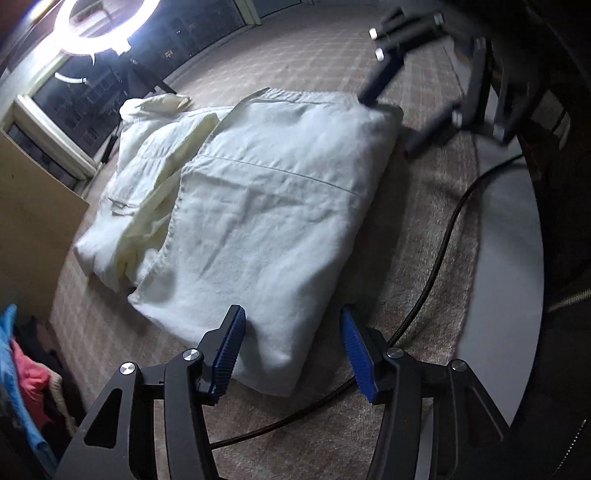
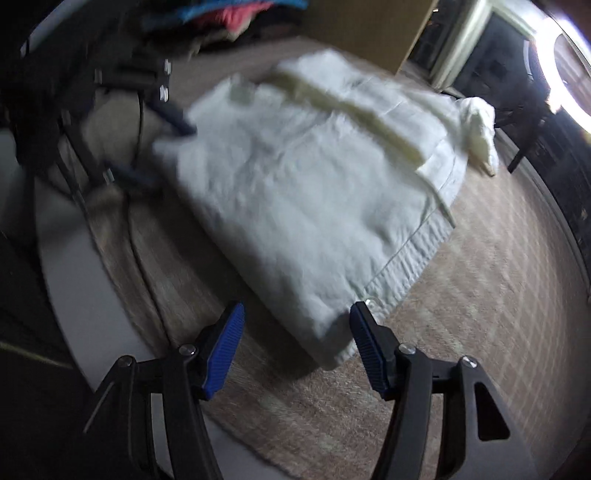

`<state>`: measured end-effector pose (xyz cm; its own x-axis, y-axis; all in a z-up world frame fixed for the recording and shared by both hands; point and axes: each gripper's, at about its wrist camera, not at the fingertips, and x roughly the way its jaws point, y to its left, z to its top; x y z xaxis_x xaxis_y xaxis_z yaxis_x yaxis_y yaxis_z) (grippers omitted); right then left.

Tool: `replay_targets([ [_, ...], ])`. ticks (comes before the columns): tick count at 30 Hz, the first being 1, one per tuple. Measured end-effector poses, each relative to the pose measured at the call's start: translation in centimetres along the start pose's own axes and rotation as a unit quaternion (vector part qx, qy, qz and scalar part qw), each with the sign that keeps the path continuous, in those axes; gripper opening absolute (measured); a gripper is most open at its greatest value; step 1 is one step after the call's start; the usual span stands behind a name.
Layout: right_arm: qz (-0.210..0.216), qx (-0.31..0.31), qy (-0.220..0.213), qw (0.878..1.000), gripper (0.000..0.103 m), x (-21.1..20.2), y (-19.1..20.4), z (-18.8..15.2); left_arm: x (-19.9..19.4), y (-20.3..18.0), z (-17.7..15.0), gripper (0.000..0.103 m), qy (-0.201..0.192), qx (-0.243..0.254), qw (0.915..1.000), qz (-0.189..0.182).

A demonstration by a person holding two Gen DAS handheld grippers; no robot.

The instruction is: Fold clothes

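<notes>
White cotton garment (image 1: 258, 206), folded into a thick oblong, lies on the beige checked rug (image 1: 325, 51) with one near corner right in front of each of your tools. Nearest you, the left gripper (image 1: 291, 354) has its blue ribbed pads (image 1: 225, 354) standing apart, with the lower corner of the fold reaching in between them; the cloth touches or nearly touches the left pad, but nothing is clamped. The right gripper (image 2: 295, 347) is likewise parted, its pads astride the other near corner and not pressing on it (that view is blurred, so contact is hard to judge).

Both tools point steeply down at the same folded edge, one at each end of it. The garment's long axis runs away from that edge toward the loose cream sleeve or collar end (image 1: 155, 110) bunched at the far side. Neither hand is clearer placed than the other; each owns its corner, so I judge the next fold would be a two-handed lift carried along that axis.

Farther off stand a tan cardboard box (image 1: 33, 229) and a glowing ring lamp (image 1: 103, 26).
</notes>
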<state>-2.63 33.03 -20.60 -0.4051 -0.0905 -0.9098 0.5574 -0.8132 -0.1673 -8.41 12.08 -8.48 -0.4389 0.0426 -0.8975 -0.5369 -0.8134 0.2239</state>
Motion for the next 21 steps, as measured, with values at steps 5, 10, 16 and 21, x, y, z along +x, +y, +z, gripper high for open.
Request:
replay_targets([
  [5,0.034,0.034,0.004,0.999,0.054,0.4,-1.6,0.0,0.6,1.1,0.5,0.012,0.007,-0.029,0.9989,-0.036],
  [10,0.05,0.045,0.012,0.998,0.013,-1.3,-3.4,1.2,-1.0,3.0,2.0,0.003,0.002,-0.063,0.9964,-0.057],
  [16,0.012,0.051,-0.054,0.997,0.008,-8.4,-7.6,6.5,-7.0,8.5,5.5,0.003,-0.053,-0.087,0.9948,0.001],
  [21,-0.026,0.053,-0.106,0.993,0.008,-11.4,-13.3,13.7,-9.0,15.9,9.8,0.003,-0.089,-0.09,0.9902,0.059],
])
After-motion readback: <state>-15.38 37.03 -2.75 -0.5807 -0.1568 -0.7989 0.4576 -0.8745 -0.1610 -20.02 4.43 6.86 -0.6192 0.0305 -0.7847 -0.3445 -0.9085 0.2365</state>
